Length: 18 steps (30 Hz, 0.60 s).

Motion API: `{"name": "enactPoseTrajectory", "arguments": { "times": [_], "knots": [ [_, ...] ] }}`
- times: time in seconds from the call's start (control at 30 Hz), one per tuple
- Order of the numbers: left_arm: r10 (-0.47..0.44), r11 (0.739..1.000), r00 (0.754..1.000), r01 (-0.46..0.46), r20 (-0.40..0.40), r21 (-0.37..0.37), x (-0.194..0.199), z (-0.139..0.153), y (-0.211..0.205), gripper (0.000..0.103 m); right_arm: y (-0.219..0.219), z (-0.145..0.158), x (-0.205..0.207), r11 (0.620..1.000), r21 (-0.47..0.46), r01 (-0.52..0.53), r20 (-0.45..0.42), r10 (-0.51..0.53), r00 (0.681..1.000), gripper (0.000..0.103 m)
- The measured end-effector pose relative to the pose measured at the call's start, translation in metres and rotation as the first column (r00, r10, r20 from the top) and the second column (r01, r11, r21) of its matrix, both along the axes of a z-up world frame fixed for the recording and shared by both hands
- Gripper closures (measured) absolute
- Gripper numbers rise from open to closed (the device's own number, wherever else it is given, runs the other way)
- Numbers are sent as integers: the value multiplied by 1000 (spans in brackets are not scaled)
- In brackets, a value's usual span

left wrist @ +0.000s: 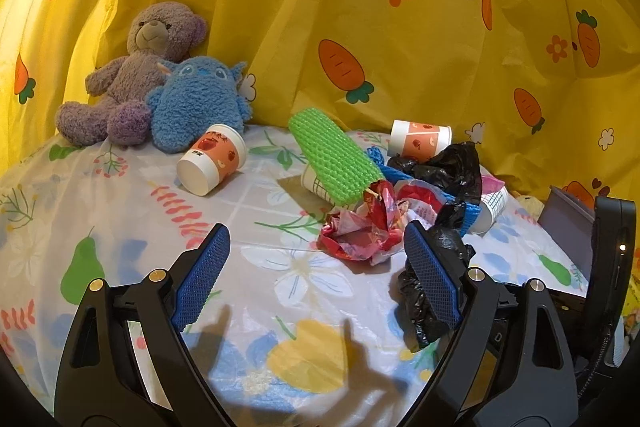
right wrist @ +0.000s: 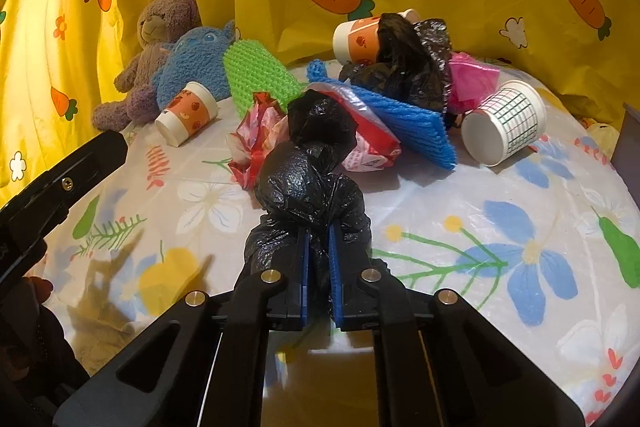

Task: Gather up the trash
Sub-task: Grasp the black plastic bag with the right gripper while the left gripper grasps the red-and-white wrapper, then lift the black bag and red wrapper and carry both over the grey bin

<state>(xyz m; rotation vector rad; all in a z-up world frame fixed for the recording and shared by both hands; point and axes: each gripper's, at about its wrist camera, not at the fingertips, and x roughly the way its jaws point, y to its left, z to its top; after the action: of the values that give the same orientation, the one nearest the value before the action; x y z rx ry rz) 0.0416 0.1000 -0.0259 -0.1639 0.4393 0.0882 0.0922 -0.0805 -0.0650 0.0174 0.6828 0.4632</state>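
My right gripper (right wrist: 318,231) is shut on a crumpled black plastic bag (right wrist: 308,179) low over the flowered tablecloth (right wrist: 500,247). That bag (left wrist: 416,303) also shows behind the right finger of my left gripper (left wrist: 316,231), which stands open and holds nothing. Just beyond the left gripper lies a crumpled red wrapper (left wrist: 360,231). The pile behind holds a green foam net (left wrist: 336,155), a blue foam net (right wrist: 404,119), a second black bag (right wrist: 404,63), pink plastic (right wrist: 468,79) and a red-and-white packet (right wrist: 368,147). Paper cups lie on their sides: two orange (left wrist: 212,159) (left wrist: 420,141), one checked (right wrist: 504,123).
A purple teddy bear (left wrist: 136,75) and a blue plush toy (left wrist: 200,103) sit at the back left against the yellow carrot curtain (left wrist: 360,7). A grey box edge (right wrist: 630,135) stands at the far right. The right gripper's black body (left wrist: 612,267) is close on the left gripper's right.
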Motion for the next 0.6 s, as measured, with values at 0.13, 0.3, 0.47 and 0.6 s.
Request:
{"name": "enactPoseTrajectory", "arguments": {
  "times": [0.13, 0.3, 0.47, 0.6],
  "knots": [
    [-38, 999, 999, 38, -29, -5, 15, -3, -12, 20, -24, 8, -15, 998, -9, 63, 85, -62, 995, 94],
    [-95, 995, 991, 92, -91, -32, 51, -8, -30, 33, -49, 16, -24, 994, 5, 107, 127, -107, 986, 94],
    [-152, 987, 970, 141, -191, -74, 88, -24, -39, 49, -68, 17, -29, 992, 20, 125, 138, -126, 982, 94],
    [-178, 981, 953, 150, -246, -127, 104, -37, -38, 70, -78, 18, -30, 990, 28, 137, 147, -140, 979, 94]
  ]
}}
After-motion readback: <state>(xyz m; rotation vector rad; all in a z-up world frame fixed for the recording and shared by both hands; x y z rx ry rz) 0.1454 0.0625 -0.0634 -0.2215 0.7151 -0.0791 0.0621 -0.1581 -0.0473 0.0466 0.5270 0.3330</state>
